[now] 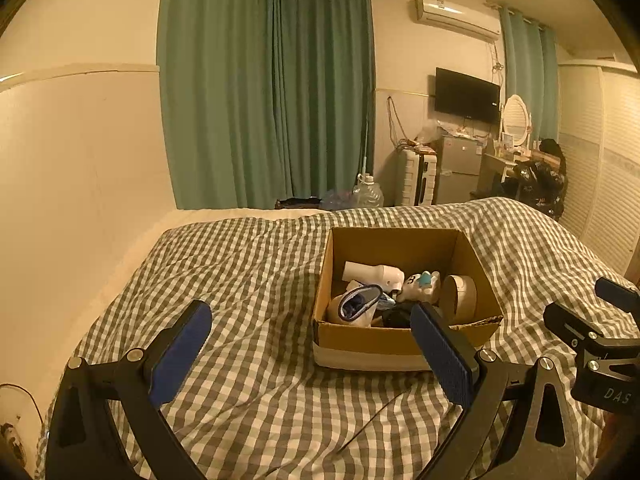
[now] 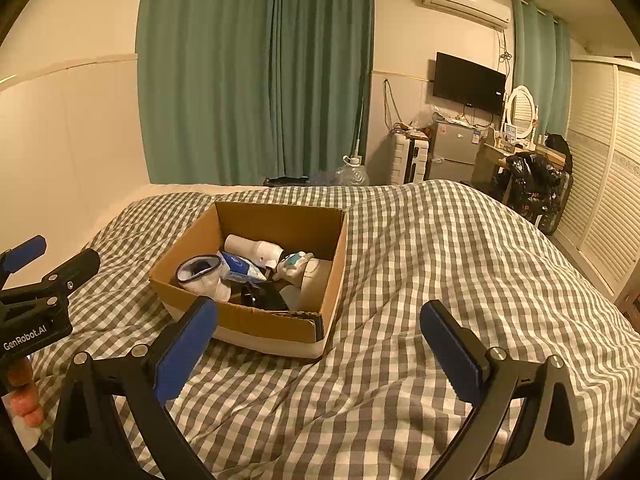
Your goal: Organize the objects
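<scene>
An open cardboard box (image 1: 360, 336) (image 2: 264, 322) sits on a checked bedspread (image 1: 248, 272) (image 2: 420, 248). Inside lie a white bottle (image 1: 374, 274) (image 2: 254, 250), a white sock with a blue rim (image 1: 356, 306) (image 2: 200, 272), a blue-white packet (image 2: 240, 267), a small white toy (image 1: 420, 284) (image 2: 294, 266), a tape roll (image 1: 460, 294) and a dark object (image 2: 264, 296). My left gripper (image 1: 316, 340) is open and empty, just before the box's near left corner. My right gripper (image 2: 320, 340) is open and empty, in front of the box's right side.
Green curtains (image 1: 264, 92) hang behind the bed. A water jug (image 1: 367, 194), a white suitcase (image 1: 416, 176), a small fridge (image 1: 458, 168), a wall TV (image 1: 466, 96) and a dressing table with a mirror (image 1: 516, 120) stand at the back right. A louvred wardrobe (image 2: 600, 168) lines the right wall.
</scene>
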The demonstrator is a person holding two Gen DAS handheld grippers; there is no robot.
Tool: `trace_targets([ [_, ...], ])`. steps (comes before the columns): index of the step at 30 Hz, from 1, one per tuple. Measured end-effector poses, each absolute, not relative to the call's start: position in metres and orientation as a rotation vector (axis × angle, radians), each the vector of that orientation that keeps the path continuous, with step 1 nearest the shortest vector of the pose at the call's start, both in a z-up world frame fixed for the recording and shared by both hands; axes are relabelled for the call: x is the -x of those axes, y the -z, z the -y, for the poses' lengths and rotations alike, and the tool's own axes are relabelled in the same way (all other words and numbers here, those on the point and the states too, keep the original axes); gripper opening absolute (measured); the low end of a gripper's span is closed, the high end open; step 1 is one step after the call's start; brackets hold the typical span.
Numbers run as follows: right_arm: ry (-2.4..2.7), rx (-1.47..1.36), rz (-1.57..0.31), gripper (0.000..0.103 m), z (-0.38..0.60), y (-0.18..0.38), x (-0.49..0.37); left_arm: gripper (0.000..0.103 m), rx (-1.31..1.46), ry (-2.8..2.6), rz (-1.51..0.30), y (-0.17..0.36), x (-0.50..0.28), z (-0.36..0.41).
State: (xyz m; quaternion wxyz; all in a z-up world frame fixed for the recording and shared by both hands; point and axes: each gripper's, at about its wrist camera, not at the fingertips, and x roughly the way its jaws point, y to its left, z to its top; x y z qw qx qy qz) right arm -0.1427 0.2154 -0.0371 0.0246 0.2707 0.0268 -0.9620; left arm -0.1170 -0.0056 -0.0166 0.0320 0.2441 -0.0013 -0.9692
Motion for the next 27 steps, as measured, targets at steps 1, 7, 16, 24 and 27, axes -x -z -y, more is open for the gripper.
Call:
trace_targets([
  [1,2.974,-0.838,-0.085,0.102,-0.215,0.037,0.143,0.102,-0.753,2.986,0.003,0.017,0.117,0.006],
  [7,2.972,-0.842,-0.093,0.102,-0.214,0.038,0.142,0.102,-0.749,2.981,0.014,0.017,0.116,0.004],
  [16,2.97,-0.861,-0.114,0.102,-0.21,0.041,0.143,0.102,-0.752,2.977,-0.006,0.018,0.116,0.006],
  [24,2.965,-0.849,-0.132,0.102,-0.205,0.04,0.141,0.103,-0.766,2.982,-0.007,0.018,0.117,0.005],
  [27,2.966,-0.848,-0.126,0.102,-0.205,0.041,0.141,0.103,-0.762,2.985,0.0,0.018,0.116,0.005],
])
